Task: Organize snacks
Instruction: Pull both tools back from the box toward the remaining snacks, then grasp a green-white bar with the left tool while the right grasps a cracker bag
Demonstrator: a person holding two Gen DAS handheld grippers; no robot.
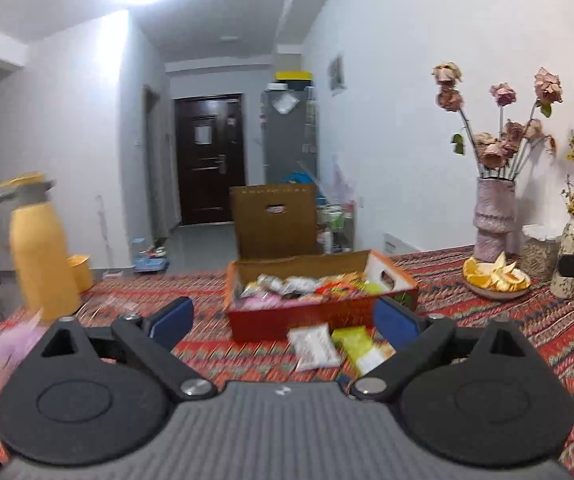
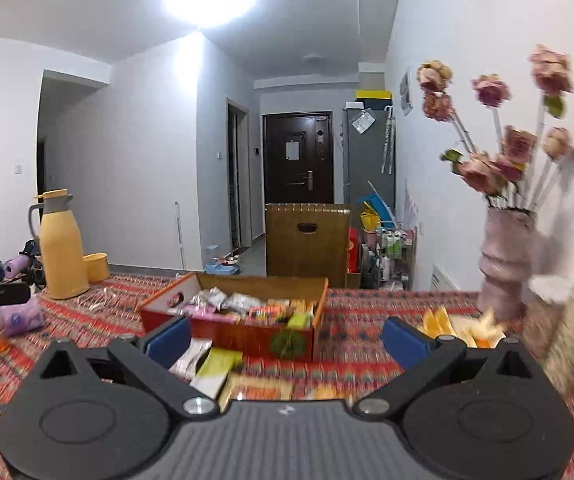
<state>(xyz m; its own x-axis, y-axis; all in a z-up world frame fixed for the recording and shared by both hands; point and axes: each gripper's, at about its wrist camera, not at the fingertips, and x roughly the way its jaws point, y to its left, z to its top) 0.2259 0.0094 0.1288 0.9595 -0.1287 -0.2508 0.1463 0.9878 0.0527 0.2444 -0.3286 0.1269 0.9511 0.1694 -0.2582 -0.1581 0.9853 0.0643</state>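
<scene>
Two handheld grippers hovered over a table w/ a red patterned cloth (image 1: 527, 332), both facing an open cardboard snack box (image 1: 319, 316) near the middle of the table. The box was already packed w/ mixed snack packets, its lid flap standing up at the back, presumably so items could drop straight in.

The left gripper (image 1: 283, 316) had its blue pads spread wide apart, holding nothing. Just in front of the box, on the cloth, lay a white packet (image 1: 315, 346) and, touching or nearly touching it, a green packet (image 1: 357, 344). Both sat roughly between the left gripper's pads, so it looked lined up for a pick.

The right gripper (image 2: 285, 334) was also wide open & empty. From its view the same loose packets lay low and to the left, w/ an orange packet (image 2: 261, 390) close under the gripper body.

Off to the sides, likely pushed out of the work area: a yellow thermos (image 1: 41, 252) at left, a pink vase of dried roses (image 1: 493, 220) and a plate of orange peel (image 1: 495, 278) at right. Edges of both views were motion-blurred.

Judgement: most snacks were boxed; the few loose packets remained.
</scene>
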